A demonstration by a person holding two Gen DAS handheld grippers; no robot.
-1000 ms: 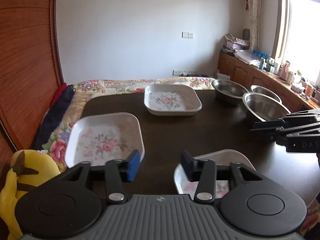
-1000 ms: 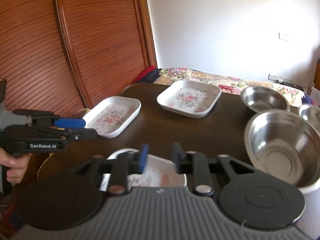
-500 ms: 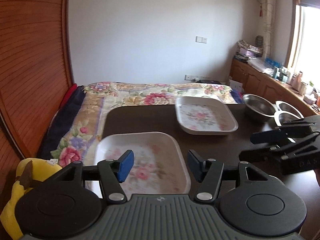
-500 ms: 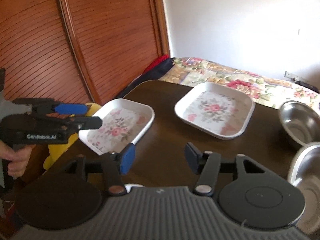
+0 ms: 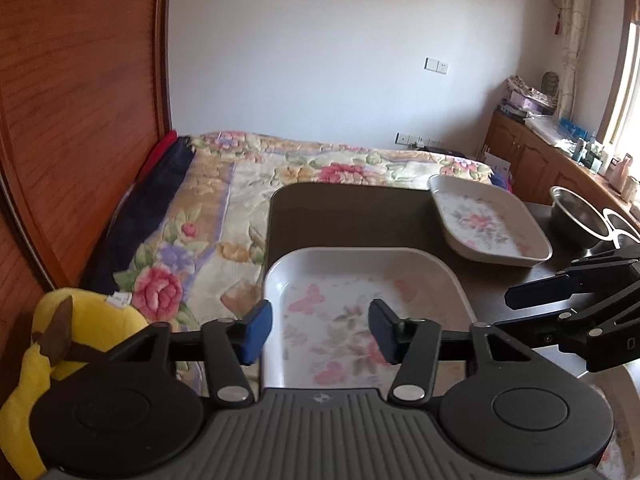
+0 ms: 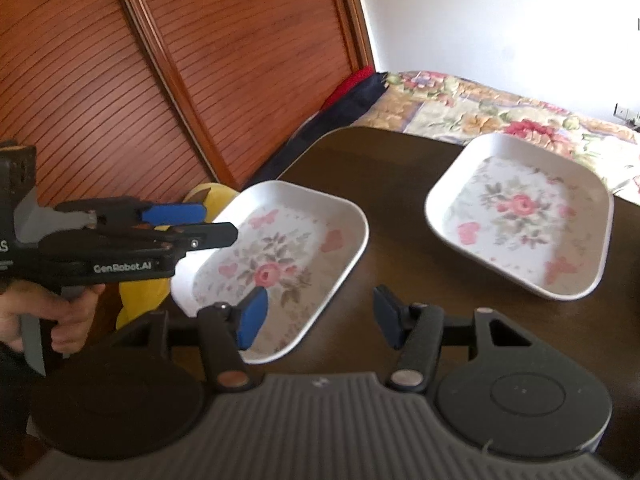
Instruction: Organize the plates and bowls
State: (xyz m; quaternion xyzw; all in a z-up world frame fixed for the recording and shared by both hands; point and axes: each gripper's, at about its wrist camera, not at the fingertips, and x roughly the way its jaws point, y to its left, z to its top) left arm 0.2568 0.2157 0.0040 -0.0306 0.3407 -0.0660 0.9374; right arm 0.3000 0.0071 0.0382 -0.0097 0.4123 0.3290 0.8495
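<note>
Left wrist view: the left gripper (image 5: pixel 320 330) hangs wide apart and empty over the near floral plate (image 5: pixel 372 276) at the dark table (image 5: pixel 344 220)'s left edge. A second floral plate (image 5: pixel 488 224) sits far right, a steel bowl (image 5: pixel 576 216) beyond it.

Right wrist view: the right gripper (image 6: pixel 320 318) is spread wide, gripping nothing, above the table just right of the near plate.

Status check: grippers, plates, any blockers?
Left hand-held gripper open over near plate. Right hand-held gripper open, empty. Far plate untouched. Nothing blocking.
</note>
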